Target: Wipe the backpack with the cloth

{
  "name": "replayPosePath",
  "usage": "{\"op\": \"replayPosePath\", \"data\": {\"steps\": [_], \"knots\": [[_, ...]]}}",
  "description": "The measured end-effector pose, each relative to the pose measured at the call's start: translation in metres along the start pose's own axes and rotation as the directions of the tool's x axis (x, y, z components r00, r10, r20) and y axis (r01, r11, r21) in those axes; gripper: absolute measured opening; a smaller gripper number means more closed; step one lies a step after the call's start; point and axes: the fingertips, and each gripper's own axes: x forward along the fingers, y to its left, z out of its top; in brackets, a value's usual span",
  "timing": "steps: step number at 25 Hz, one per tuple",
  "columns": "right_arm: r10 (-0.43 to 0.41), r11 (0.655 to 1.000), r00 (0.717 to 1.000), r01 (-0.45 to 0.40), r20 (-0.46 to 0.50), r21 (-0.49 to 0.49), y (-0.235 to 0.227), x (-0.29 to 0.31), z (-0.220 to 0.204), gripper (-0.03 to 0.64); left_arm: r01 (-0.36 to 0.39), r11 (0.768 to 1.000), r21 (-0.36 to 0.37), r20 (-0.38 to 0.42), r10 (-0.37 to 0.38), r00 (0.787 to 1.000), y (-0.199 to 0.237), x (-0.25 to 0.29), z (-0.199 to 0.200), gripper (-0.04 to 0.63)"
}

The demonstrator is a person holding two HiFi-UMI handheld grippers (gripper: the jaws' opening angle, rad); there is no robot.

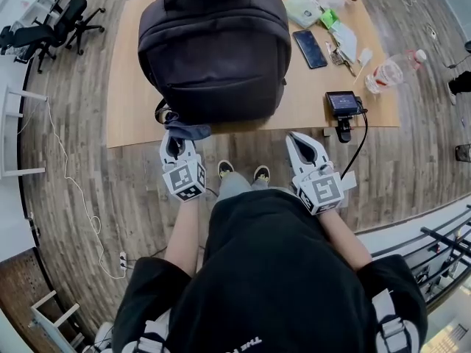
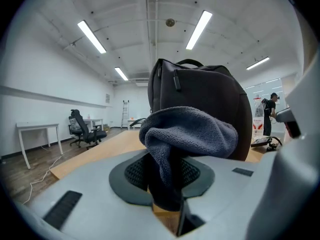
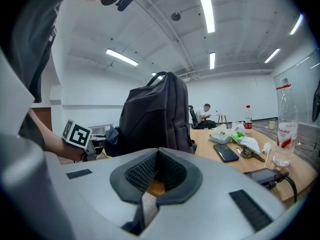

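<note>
At the far left an office chair [image 1: 55, 24] stands on the wooden floor [image 1: 73, 168]. Nearer, the left hand-held gripper [image 1: 174, 140] is clamped on a grey-blue cloth [image 2: 187, 134], which bunches up out of its jaws at the near edge of the tabletop [image 1: 129, 120]. The cloth is close by the backpack's near left bottom corner; I cannot tell whether the two touch. The dark backpack [image 1: 213, 50] stands upright on the left half of the tabletop, carry handle on top. To its right the right hand-held gripper [image 1: 298, 140] is held just off the near edge, its jaws pressed together with nothing between them. Further right on the tabletop are a small camera with a cable [image 1: 344, 105] near the edge, a black phone [image 1: 310, 48] beyond it, and a plastic bottle [image 1: 394, 68] near the right end.
</note>
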Motion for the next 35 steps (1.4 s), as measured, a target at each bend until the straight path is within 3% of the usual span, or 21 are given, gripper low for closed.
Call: {"op": "replayPosePath", "data": {"steps": [9, 15, 24, 32, 35], "knots": [[0.011, 1.000, 0.999, -0.012, -0.035, -0.026, -0.008, -0.022, -0.013, 0.009, -0.013, 1.000, -0.001, -0.124, 0.013, 0.992, 0.003, 0.011, -0.056, 0.098], [-0.017, 1.000, 0.998, 0.015, -0.062, -0.023, -0.019, -0.035, -0.024, 0.009, -0.038, 0.998, -0.057, -0.201, 0.025, 0.979, -0.006, 0.025, -0.085, 0.098], [-0.070, 0.998, 0.995, 0.070, -0.067, -0.005, -0.034, -0.055, -0.031, 0.009, -0.091, 0.991, -0.100, -0.273, 0.061, 0.960, -0.034, 0.029, -0.097, 0.098], [-0.095, 0.995, 0.994, 0.095, -0.061, 0.005, -0.038, -0.062, -0.032, 0.009, 0.033, 0.995, -0.098, -0.302, -0.062, 0.951, -0.105, 0.027, -0.103, 0.098], [-0.103, 0.995, 0.993, 0.103, -0.057, 0.009, -0.039, -0.064, -0.032, 0.009, 0.120, 0.988, -0.099, -0.310, -0.145, 0.940, -0.141, 0.026, -0.104, 0.098]]}}
